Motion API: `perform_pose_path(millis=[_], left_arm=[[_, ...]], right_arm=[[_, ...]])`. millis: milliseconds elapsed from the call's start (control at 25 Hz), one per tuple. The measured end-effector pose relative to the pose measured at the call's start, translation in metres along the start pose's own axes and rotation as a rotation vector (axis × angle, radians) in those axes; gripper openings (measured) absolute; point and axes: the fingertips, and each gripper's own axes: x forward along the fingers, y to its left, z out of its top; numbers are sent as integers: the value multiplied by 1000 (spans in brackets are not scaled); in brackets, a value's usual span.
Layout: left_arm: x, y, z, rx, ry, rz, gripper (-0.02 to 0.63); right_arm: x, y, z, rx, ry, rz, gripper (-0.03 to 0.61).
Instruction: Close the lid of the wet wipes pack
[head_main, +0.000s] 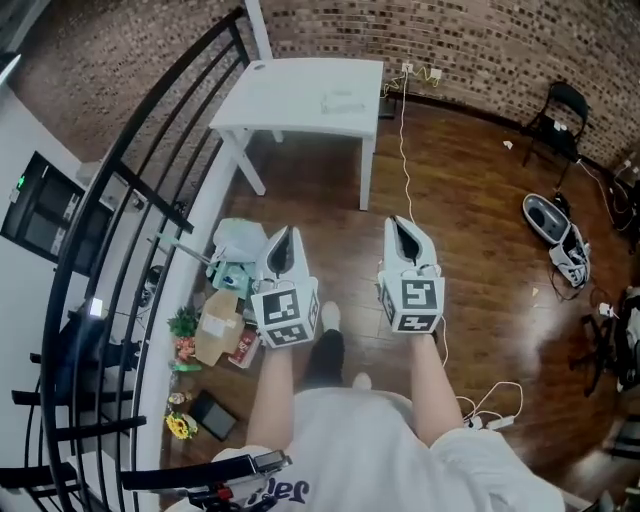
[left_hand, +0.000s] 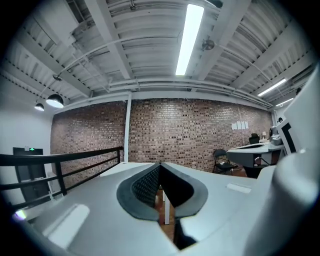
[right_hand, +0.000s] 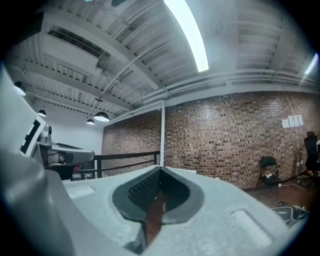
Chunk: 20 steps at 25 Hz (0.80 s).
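Note:
A small pale pack, probably the wet wipes pack (head_main: 343, 101), lies on the white table (head_main: 290, 95) across the wooden floor. It is too small to tell how its lid stands. I stand back from the table with both grippers held at waist height and pointing toward it. My left gripper (head_main: 284, 234) is shut, its jaws meeting at the tip (left_hand: 160, 164) with nothing between them. In the same way my right gripper (head_main: 400, 222) is shut and empty (right_hand: 160, 169). Neither gripper view shows the pack.
A black railing (head_main: 150, 180) runs along the left. By its foot lie bags, a cardboard box (head_main: 218, 325) and flowers. A white cable (head_main: 405, 150) crosses the floor from the brick wall. A folding chair (head_main: 560, 115) and a bag (head_main: 548, 222) are at the right.

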Motion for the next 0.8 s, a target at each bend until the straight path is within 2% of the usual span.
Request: perform_pose_path(millis=[120,240,440,680,800], left_arm=[[60,20,2,-12,-18,-12,15],[129,35,19,-21,-24,-40,15],[218,33,50,-4,-73,-136,15],[295,50,37,-26,-28,-178,15],[334,59,34,-36,-13,-164,15]], right_arm=[[61,5,-2,-30,10,24,-11],[123,-5,13,-31,15,28,-11],[199,-39,44,-26,-13,-23,-11],[271,-57,31,-49,35,-33,-11],[314,-75,24,-25,50,-25,-11]])
